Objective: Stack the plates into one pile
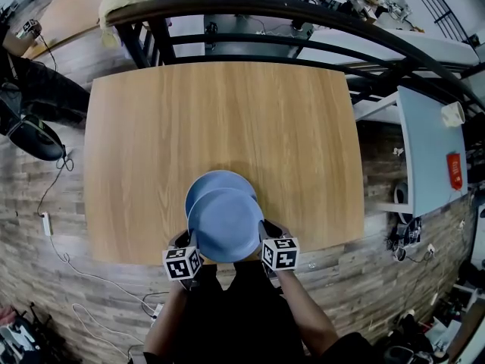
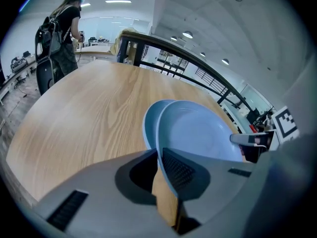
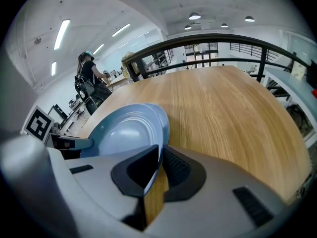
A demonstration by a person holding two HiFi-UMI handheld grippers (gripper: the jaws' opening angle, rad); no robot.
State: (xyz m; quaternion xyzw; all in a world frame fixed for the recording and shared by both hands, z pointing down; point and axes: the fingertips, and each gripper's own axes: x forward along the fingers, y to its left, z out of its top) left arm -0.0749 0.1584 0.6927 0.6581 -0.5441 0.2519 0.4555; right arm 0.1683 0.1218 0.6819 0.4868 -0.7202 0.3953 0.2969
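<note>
The left hand-held gripper [image 2: 166, 175] has its two dark ribbed jaws pressed onto the left rim of a round, glossy light-blue plate, the upper blue plate [image 2: 203, 133], and the rim runs straight into the narrow slot between them. The right hand-held gripper [image 3: 159, 171] pinches the opposite rim of the same plate [image 3: 124, 133] in the same way, with the edge caught between its pads.

In the head view the left hand-held gripper [image 1: 189, 239] and the right hand-held gripper [image 1: 265, 231] sit on either side of the upper blue plate [image 1: 226, 224], each with its black-and-white marker cube [image 1: 183, 263] toward the person's body. The plate is held over the near edge of the desk [image 1: 220, 112], a wide light-wood top with rounded corners.

Partly beneath it lies a second round light-blue plate, the lower blue plate [image 1: 206, 180], flat on the desk and offset away from the person and slightly to the left, so that only its far crescent shows. In the left gripper view this lower blue plate [image 2: 150, 125] peeks out just behind the held one, and in the right gripper view it [image 3: 165, 120] shows as a thin band beyond the rim. Whether the two plates touch cannot be told.

Beyond the desk's far side curves a black metal railing [image 1: 303, 14]. A person [image 2: 62, 38] with a backpack stands well away at another table.
</note>
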